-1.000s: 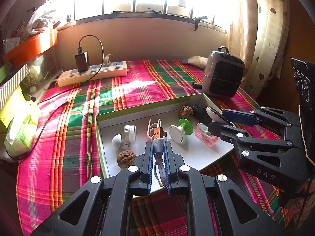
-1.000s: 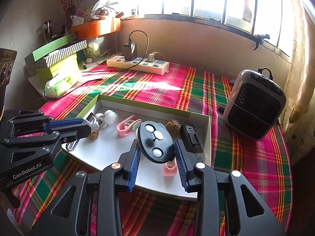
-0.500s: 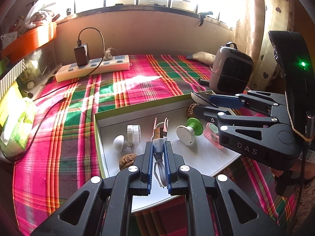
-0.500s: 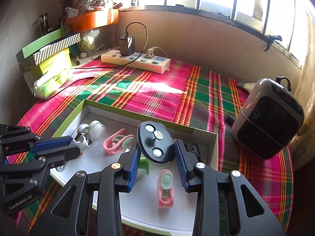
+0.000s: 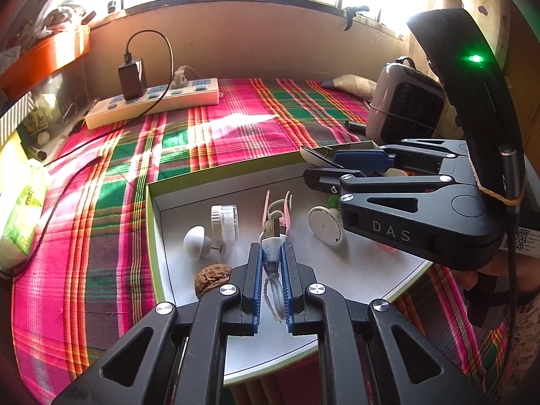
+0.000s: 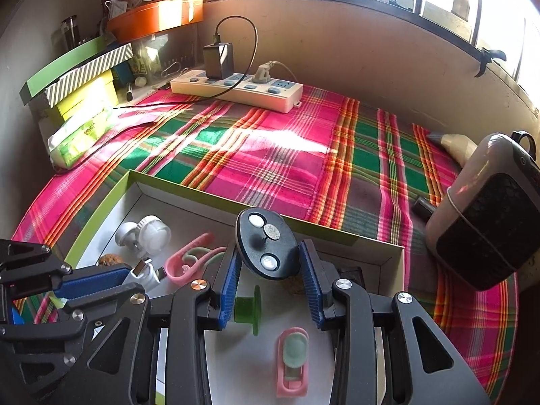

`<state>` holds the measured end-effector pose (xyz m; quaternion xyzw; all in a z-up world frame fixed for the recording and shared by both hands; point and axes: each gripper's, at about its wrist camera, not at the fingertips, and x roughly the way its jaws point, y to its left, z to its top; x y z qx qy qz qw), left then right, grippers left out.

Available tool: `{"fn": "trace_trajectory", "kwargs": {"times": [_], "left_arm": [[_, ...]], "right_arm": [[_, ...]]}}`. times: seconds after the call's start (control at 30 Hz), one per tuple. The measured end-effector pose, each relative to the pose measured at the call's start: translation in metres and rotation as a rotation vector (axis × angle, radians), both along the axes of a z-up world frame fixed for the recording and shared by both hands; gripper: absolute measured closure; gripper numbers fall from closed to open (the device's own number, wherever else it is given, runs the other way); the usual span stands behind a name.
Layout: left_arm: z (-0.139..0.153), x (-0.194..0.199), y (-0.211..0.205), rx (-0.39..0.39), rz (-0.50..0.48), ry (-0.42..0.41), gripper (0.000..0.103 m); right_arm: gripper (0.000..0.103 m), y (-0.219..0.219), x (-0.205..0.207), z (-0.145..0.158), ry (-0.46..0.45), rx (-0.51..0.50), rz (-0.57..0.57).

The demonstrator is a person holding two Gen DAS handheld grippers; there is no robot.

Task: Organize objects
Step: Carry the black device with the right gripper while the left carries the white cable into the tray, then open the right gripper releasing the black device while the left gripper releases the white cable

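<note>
Item: shallow green-rimmed box (image 5: pixel 153 209), white floor, on a plaid cloth (image 5: pixel 101 175); near edge cut off by the gripper bodies in both views. Partly hidden: a dark block and a brown nut in the box's far corner behind the right gripper (image 6: pixel 268 260); a green spool (image 6: pixel 248 308) half covered by its left finger; the pink holder (image 6: pixel 293 357) cannot be seen in the left view. Left gripper (image 5: pixel 271 253): clenched on a white USB cable (image 5: pixel 272 246), metal plug pointing away from the camera toward the pink clip (image 5: pixel 276 207), long axis along the fingers; cable tail looped between the pads. Right gripper: grasping a black oval disc (image 6: pixel 266 244) with three round insets, face toward the camera, long axis running from upper left to lower right, held above the box's far wall. Loose in box: white cap (image 5: pixel 224 219), white knob (image 5: pixel 195 241), walnut (image 5: pixel 212 278). Change: since a second ago the right gripper has crossed leftward over the box, now covering the spool and holder in the left view.
</note>
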<state>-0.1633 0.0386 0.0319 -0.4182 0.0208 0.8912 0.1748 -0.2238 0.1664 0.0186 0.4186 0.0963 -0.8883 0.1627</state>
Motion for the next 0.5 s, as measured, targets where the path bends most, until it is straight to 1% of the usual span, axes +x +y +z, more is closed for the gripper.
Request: {"fn": "trace_trajectory", "kwargs": {"times": [0.5], "left_arm": [[-0.008, -0.0029, 0.0029, -0.004, -0.01, -0.018, 0.093]], "right_arm": [[0.066, -0.0096, -0.0032, -0.002, -0.016, 0.018, 0.043]]}}
